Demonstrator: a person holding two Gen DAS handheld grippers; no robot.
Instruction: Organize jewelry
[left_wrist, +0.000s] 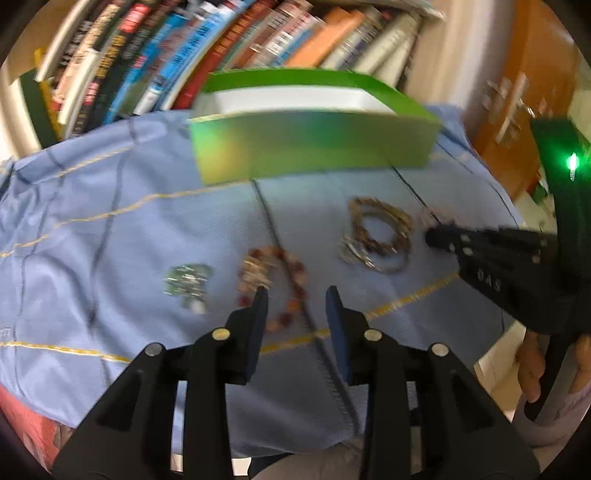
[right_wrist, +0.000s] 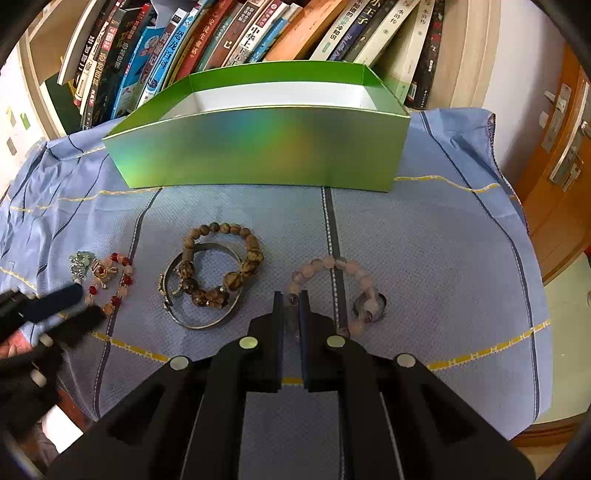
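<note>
Jewelry lies on a blue cloth (right_wrist: 424, 240) in front of an open green box (right_wrist: 258, 147), which also shows in the left wrist view (left_wrist: 314, 147). My right gripper (right_wrist: 291, 299) is shut on the near beads of a pale pink bead bracelet (right_wrist: 354, 269) that rests on the cloth. Left of it lie a brown bead bracelet (right_wrist: 243, 251) over a silver bangle (right_wrist: 195, 321), a red bead bracelet (right_wrist: 118, 288) and a small green ornament (right_wrist: 79, 264). My left gripper (left_wrist: 295, 295) is open, just above the red bead bracelet (left_wrist: 291, 269), with the green ornament (left_wrist: 188, 282) to its left.
A row of books (right_wrist: 240, 37) stands on a shelf behind the box. A wooden door (right_wrist: 561, 147) with a metal handle is at the right. The cloth's edge drops off at the right and near sides.
</note>
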